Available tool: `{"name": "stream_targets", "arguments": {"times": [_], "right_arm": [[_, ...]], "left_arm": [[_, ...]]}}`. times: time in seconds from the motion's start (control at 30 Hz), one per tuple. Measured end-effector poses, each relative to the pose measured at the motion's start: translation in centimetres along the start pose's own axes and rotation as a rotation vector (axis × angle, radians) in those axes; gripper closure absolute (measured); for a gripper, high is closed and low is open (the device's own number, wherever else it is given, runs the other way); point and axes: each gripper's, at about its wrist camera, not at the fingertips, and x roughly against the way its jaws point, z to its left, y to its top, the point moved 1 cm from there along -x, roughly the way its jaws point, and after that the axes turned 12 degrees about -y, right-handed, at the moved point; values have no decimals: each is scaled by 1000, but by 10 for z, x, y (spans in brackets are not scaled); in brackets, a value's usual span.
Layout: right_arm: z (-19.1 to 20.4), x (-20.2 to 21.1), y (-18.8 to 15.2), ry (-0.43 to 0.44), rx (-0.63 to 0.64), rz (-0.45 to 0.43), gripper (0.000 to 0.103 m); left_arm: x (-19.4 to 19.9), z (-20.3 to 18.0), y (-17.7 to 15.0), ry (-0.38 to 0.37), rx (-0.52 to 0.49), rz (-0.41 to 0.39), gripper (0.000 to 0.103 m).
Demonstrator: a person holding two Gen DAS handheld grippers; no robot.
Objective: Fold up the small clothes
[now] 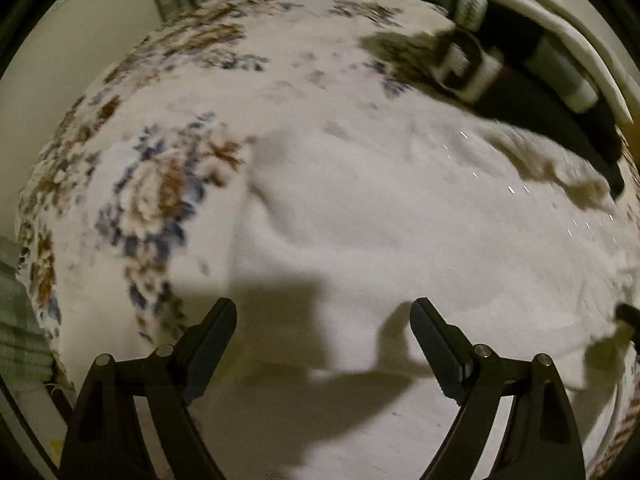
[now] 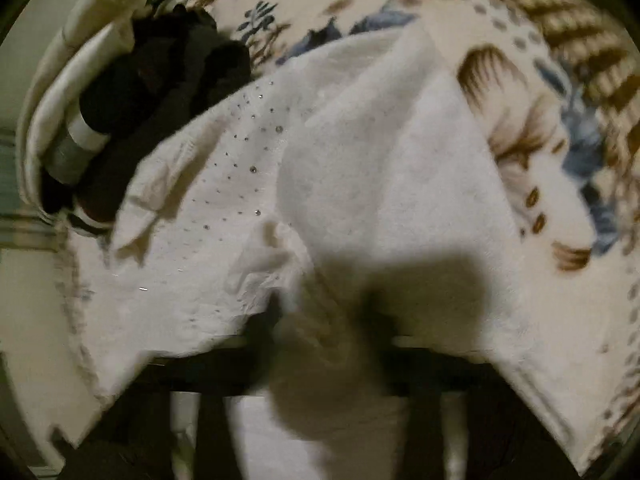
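Note:
A white fuzzy garment point(image 1: 380, 208) with small sparkling studs lies spread on a floral blanket point(image 1: 160, 184). My left gripper point(image 1: 324, 320) is open and empty, hovering just above the garment's near edge. In the right wrist view the same white garment point(image 2: 380, 184) is bunched up between my right gripper's fingers point(image 2: 320, 316), which are blurred and shut on a fold of it. The studded part point(image 2: 240, 168) lies to the left.
A pile of dark clothes with white bands point(image 1: 520, 60) lies at the far right of the blanket; it also shows in the right wrist view point(image 2: 152, 92). A white rim point(image 1: 560, 32) curves behind it. A pale wall point(image 1: 60, 60) is at left.

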Motion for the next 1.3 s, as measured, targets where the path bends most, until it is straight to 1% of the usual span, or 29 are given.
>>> {"name": "stream_targets", "arguments": {"times": [0.03, 0.1, 0.17, 0.23, 0.3, 0.33, 0.4, 0.43, 0.47, 0.5, 0.53, 0.57, 0.6, 0.63, 0.67, 0.7, 0.77, 0.8, 0.83, 0.87, 0.9, 1.0, 1.1, 1.13, 1.2, 1.3], "right_arm": [[2, 3, 0, -14, 12, -25, 86], [9, 17, -9, -72, 66, -73, 89], [10, 25, -17, -118, 102, -95, 97], [5, 34, -23, -118, 97, -122, 103], [-8, 49, -25, -122, 73, -170, 103], [-16, 60, -23, -116, 49, -208, 103], [-33, 76, -16, -99, 4, -254, 103], [-40, 80, -12, -84, -13, -257, 103], [-46, 79, -6, -7, -35, -223, 102], [-51, 77, 0, 38, -49, -188, 102], [-54, 70, 5, 83, -81, -136, 98], [-54, 59, 9, 115, -106, -74, 86], [-52, 49, 12, 146, -111, -30, 75], [-48, 39, 12, 175, -120, 12, 54], [-43, 28, 10, 201, -136, 41, 47], [-39, 20, 8, 219, -137, 60, 47], [-29, 2, 1, 169, -122, 102, 47], [-26, -5, -4, 156, -126, 117, 50], [-19, -12, -9, 152, -123, 122, 78], [-15, -10, -12, 112, -106, 93, 93], [-10, -5, -15, 81, -80, 52, 93], [-4, 22, -24, 33, -32, -58, 95], [-14, 58, -22, -4, -34, -172, 96], [-17, 65, -20, -11, -39, -190, 96], [-35, 79, -10, -36, -63, -226, 96], [-63, 86, 8, -83, -100, -239, 96]], "left_arm": [[2, 4, -2, 2, 5, -12, 14], [4, 11, 2, 14, 17, -25, 14], [4, 17, 6, 14, 28, -28, 14], [4, 24, 10, 21, 35, -29, 14], [7, 27, 14, 11, 42, -38, 14], [9, 27, 15, 14, 40, -43, 14], [11, 29, 17, 12, 36, -51, 14], [12, 30, 18, 15, 33, -55, 14], [11, 32, 18, 17, 32, -54, 14], [11, 32, 18, 18, 30, -51, 14], [9, 33, 17, 22, 28, -45, 14], [8, 33, 17, 25, 25, -39, 14], [8, 34, 16, 28, 24, -34, 14], [7, 34, 15, 28, 23, -31, 14], [7, 34, 15, 27, 21, -29, 14], [7, 34, 15, 28, 17, -31, 14], [7, 34, 16, 34, 12, -35, 14], [6, 34, 16, 33, 14, -35, 14], [7, 35, 16, 31, 18, -35, 14], [7, 37, 17, 32, 23, -37, 14], [8, 38, 17, 32, 26, -40, 14], [13, 42, 20, 28, 35, -52, 14], [15, 45, 24, 25, 42, -61, 14], [15, 45, 25, 23, 42, -64, 14], [12, 44, 27, 24, 39, -62, 14], [5, 40, 31, 16, 38, -60, 14]]}}
